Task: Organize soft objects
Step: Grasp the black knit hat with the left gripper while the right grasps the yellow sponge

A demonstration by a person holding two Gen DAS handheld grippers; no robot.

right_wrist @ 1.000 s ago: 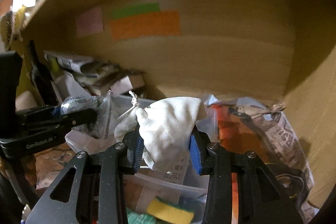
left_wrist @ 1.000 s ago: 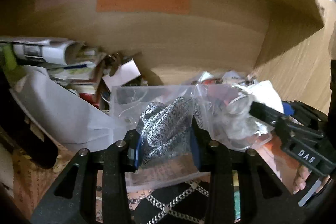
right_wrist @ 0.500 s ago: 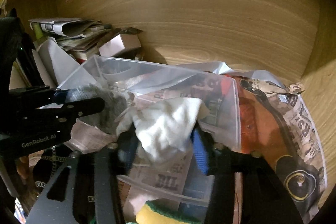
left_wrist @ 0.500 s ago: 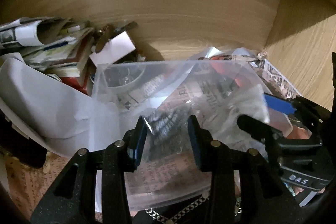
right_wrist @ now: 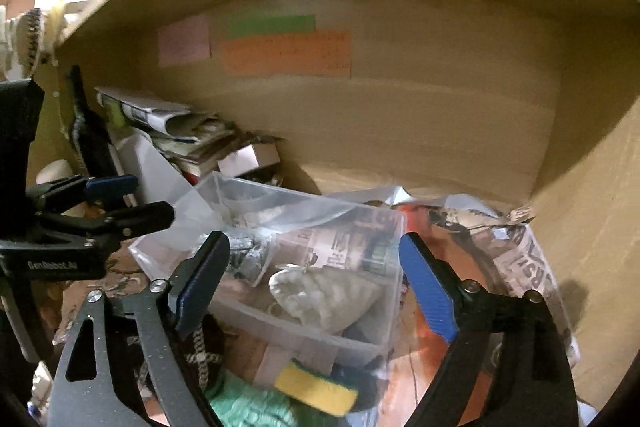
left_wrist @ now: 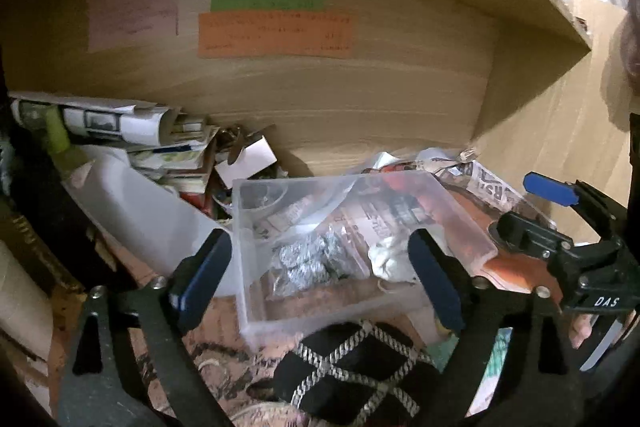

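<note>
Far left of the shelf: rolled papers (left_wrist: pixel 120 121) and a book pile, shoved against the back wall, out of the way. Left claw (left_wrist: pixel 316 277) spread wide, empty, hovering over the near edge of the clear bin (left_wrist: pixel 460 223). Grey knit piece (left_wrist: pixel 308 261) lies inside the bin on its left side; white pouch (right_wrist: pixel 324 295) lies next to it on the right. Both are soft items, so likely binned together as a group. Right claw (right_wrist: pixel 316 285) also spread wide, nothing held, above the pouch. Sponge (right_wrist: pixel 316 389) and green knit (right_wrist: pixel 252 407) sit outside the bin, near front, probably next. Newspaper (right_wrist: pixel 520 267) lines the shelf at right. Writing: "DAS" on the right claw body, "GenRobot.AI" on the left one. Sticky notes (left_wrist: pixel 276 35) on back wall are unreadable.
</note>
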